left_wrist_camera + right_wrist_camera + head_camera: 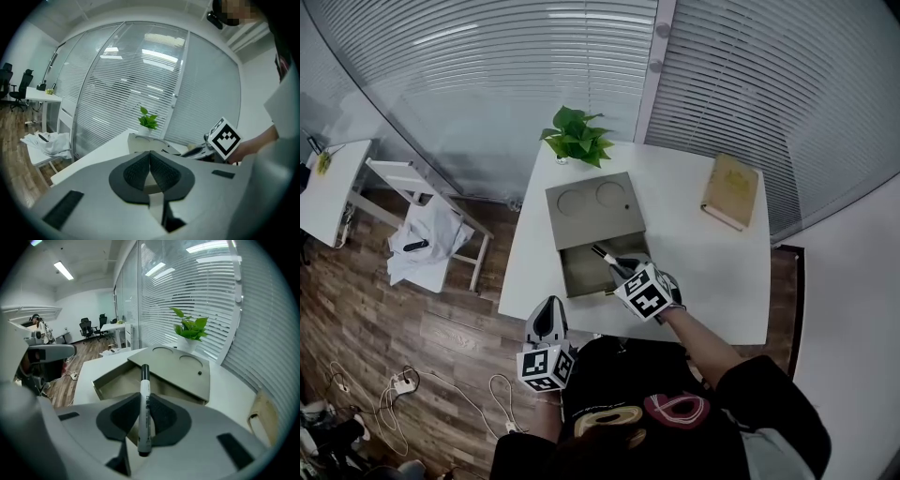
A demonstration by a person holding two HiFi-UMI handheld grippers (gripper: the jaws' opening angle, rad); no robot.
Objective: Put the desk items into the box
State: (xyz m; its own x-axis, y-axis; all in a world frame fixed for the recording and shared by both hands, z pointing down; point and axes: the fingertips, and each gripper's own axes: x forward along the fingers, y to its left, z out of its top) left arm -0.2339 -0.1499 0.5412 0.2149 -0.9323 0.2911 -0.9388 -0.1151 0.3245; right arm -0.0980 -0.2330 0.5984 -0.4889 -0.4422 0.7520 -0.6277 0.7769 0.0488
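Observation:
A grey-brown box (592,211) with an open drawer (586,270) sits on the white desk (712,272). My right gripper (617,265) is shut on a white marker (144,408) with a black cap. It holds the marker lengthwise over the front of the open drawer (117,378), cap pointing at the box (176,369). My left gripper (548,323) hangs off the desk's near left edge with its pads (161,171) pressed together and nothing between them. The box (150,143) shows beyond them in the left gripper view.
A potted plant (577,136) stands at the desk's far edge behind the box. A tan book (730,190) lies at the far right. A white chair with cloth (427,234) stands left of the desk; cables (398,384) lie on the wooden floor.

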